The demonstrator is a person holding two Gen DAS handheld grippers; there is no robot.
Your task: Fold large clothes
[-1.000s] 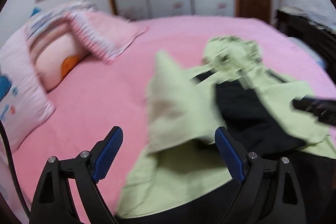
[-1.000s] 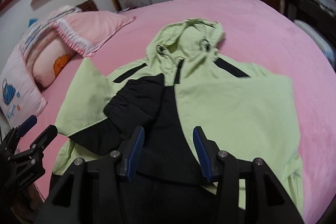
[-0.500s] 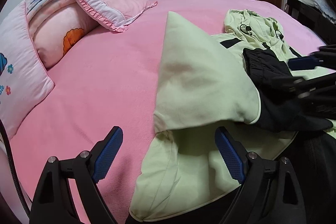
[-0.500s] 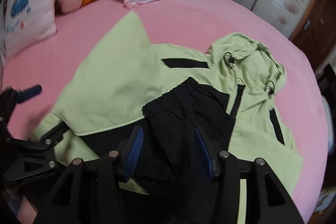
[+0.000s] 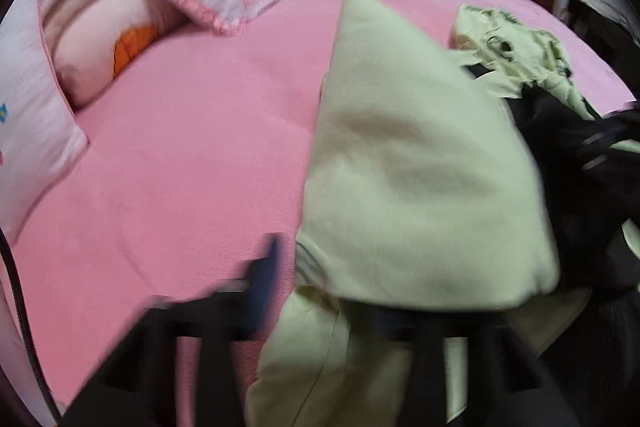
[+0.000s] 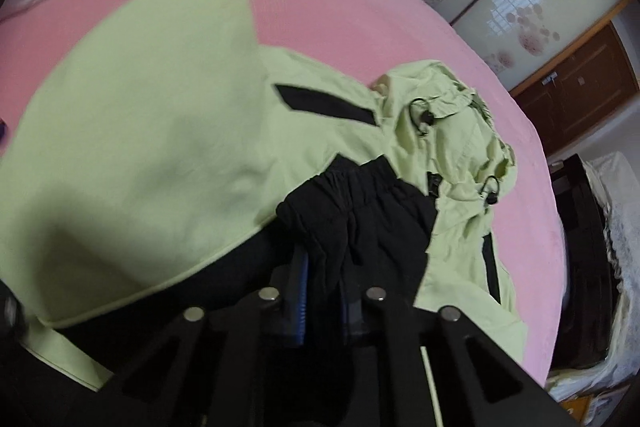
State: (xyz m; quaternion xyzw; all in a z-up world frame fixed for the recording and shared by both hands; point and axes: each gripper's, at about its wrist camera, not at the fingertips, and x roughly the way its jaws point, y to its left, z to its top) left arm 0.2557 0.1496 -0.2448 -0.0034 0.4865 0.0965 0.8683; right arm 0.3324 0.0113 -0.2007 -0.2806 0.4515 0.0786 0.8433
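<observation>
Two claws have just been closing on the green-and-black jacket (image 6: 168, 131) spread on the pink bed (image 5: 192, 147): right claw (image 6: 320, 291) clenched on the black sleeve cuff, left claw (image 5: 320, 291) pinching the green side, probably to fold inward.

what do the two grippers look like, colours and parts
Both are black plastic frames with triangular cut-outs. The right gripper carries round silver pivot bolts and ribbed blue finger pads. The left gripper is blurred, with one blue pad showing and a black cable running along the image's left edge.
</observation>
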